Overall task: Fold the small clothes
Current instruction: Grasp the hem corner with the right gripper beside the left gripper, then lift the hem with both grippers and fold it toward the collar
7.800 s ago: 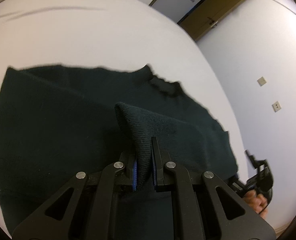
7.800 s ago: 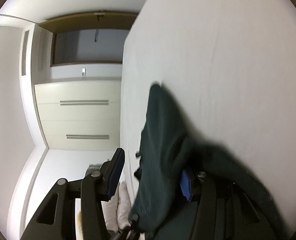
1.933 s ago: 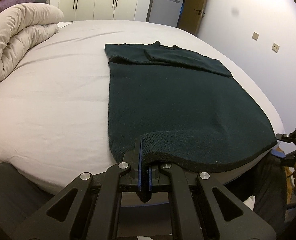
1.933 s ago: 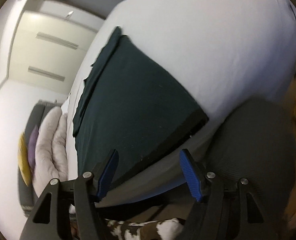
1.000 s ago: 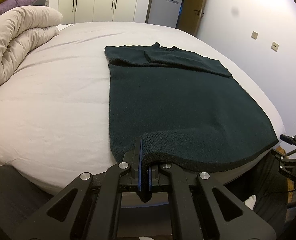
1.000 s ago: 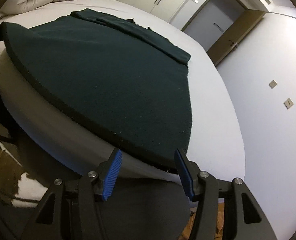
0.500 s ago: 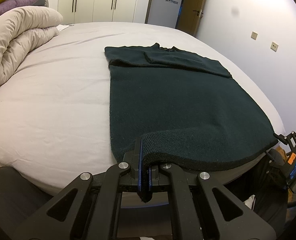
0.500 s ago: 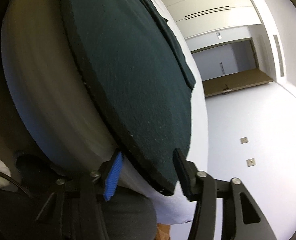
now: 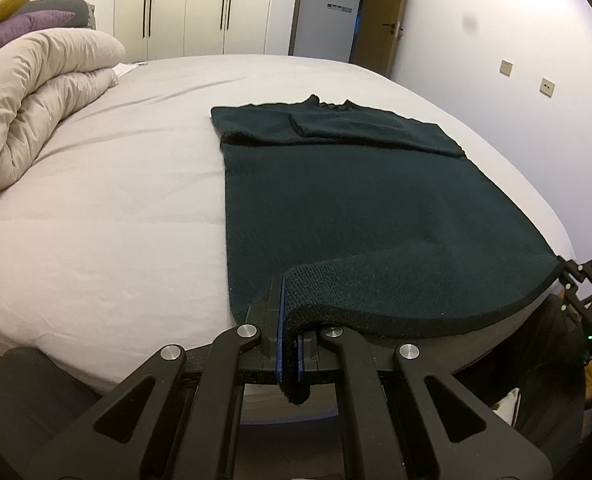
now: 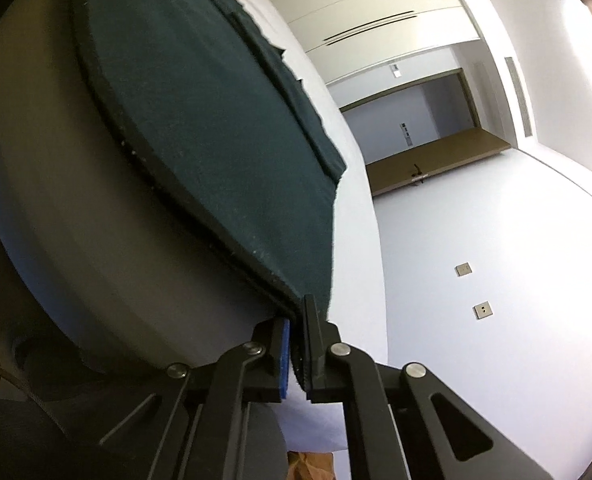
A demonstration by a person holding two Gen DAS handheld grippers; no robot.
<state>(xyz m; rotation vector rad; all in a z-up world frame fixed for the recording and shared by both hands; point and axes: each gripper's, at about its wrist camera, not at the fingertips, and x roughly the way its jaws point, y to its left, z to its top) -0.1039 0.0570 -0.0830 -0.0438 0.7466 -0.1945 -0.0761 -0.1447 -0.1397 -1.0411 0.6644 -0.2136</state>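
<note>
A dark green knit sweater lies flat on the white bed, sleeves folded across the chest at the far end, hem at the near edge. My left gripper is shut on the hem's left corner, which bunches up between the jaws. My right gripper is shut on the hem's right corner, seen edge-on in the right wrist view, where the sweater stretches away. The right gripper also shows in the left wrist view at the sweater's right corner.
A rolled beige duvet and purple and yellow pillows lie at the bed's far left. Wardrobes and a door stand behind the bed. A wall runs close along the bed's right side.
My right gripper, open beside the hem's right corner half a second ago, has closed on that corner. My left gripper has kept its hold on the left corner without moving.
</note>
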